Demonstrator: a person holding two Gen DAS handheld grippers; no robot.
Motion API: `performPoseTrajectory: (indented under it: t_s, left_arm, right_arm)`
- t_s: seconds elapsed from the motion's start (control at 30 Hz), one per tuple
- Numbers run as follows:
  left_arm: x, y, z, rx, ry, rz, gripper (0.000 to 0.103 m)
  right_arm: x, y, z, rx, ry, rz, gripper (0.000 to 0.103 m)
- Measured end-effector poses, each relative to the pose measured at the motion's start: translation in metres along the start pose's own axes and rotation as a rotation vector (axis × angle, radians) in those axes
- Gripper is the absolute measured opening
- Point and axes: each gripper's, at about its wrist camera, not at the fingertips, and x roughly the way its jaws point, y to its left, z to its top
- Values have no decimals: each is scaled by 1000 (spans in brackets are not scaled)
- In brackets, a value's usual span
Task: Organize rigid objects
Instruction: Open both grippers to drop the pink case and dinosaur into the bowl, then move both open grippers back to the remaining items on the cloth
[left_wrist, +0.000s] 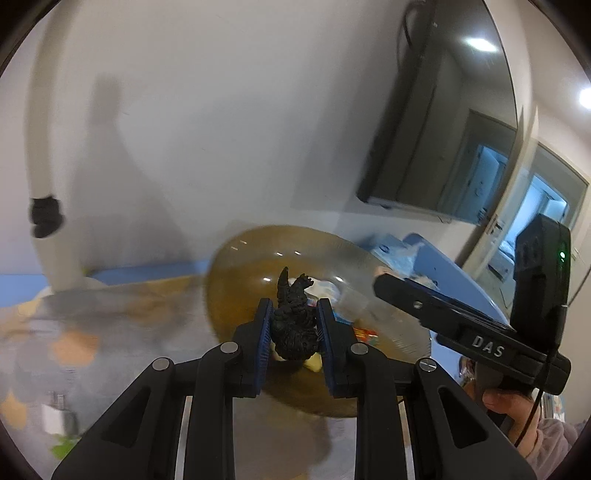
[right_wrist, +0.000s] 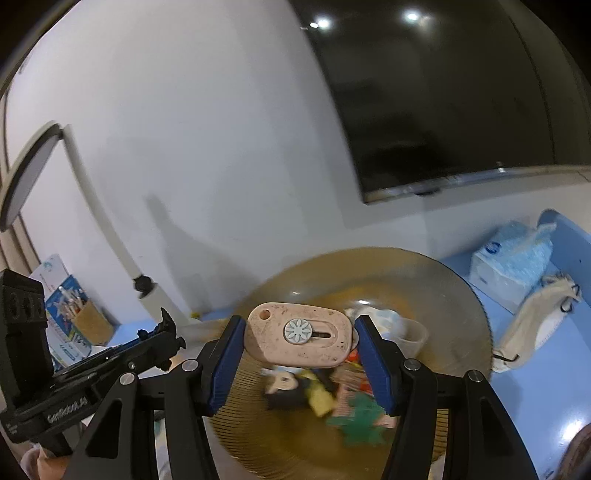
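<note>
Directly above the amber bowl (left_wrist: 236, 266), the left tool (left_wrist: 294, 325) clamps a black dinosaur figure (left_wrist: 295, 325), tail up. Likewise, in the right wrist view, the right tool (right_wrist: 299, 347) pinches a pink box cutter (right_wrist: 299, 334) lengthwise over that toy-filled bowl (right_wrist: 461, 306), equally near.

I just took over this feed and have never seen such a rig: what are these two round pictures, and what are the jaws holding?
Each picture comes from a fisheye camera on a hand-held gripper, looking along its jaws. A person holds one in each hand. The left gripper is shut on a black dinosaur figure. The right gripper clamps a pink utility cutter. Both hang over a ribbed amber bowl containing small toys, blurred. It rests on a blue surface, beside a tissue pack.
</note>
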Motion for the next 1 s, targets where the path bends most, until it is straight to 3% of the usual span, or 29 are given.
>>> performPoseTrajectory:
  t_s: [0.13,0.17,0.23,0.27,0.3,0.4,0.47,0.63,0.77,1.0]
  left_arm:
    - [18,-14,-6,38,47,-56,21]
    - [19,-16,-7,44,55,-62,27]
    - [25,-19,-10,42,84,-68,71]
    - [29,-18,-12,31,109,-79,100]
    - [34,-17,-14,20,133,-98,103]
    - [38,-17,-19,39,125,-31,102]
    - [40,-16,-21,50,132,-12,102]
    - [33,-9,-20,46,129,23,102]
    - [12,6,-13,19,117,49,102]
    - [-33,47,-3,-24,71,131,102]
  right_arm:
    - [7,-19,-1,35,32,-1,59]
    - [9,-23,-2,49,41,13,59]
    - [10,-31,-5,94,64,53,70]
    - [12,-36,-6,131,76,84,90]
    - [13,-40,-6,160,87,108,103]
    - [15,-49,-8,248,122,188,103]
    - [14,-46,-9,254,122,192,103]
    - [13,-30,-11,203,136,168,103]
    - [17,-11,-14,187,177,193,103]
    - [13,39,-11,88,170,205,103]
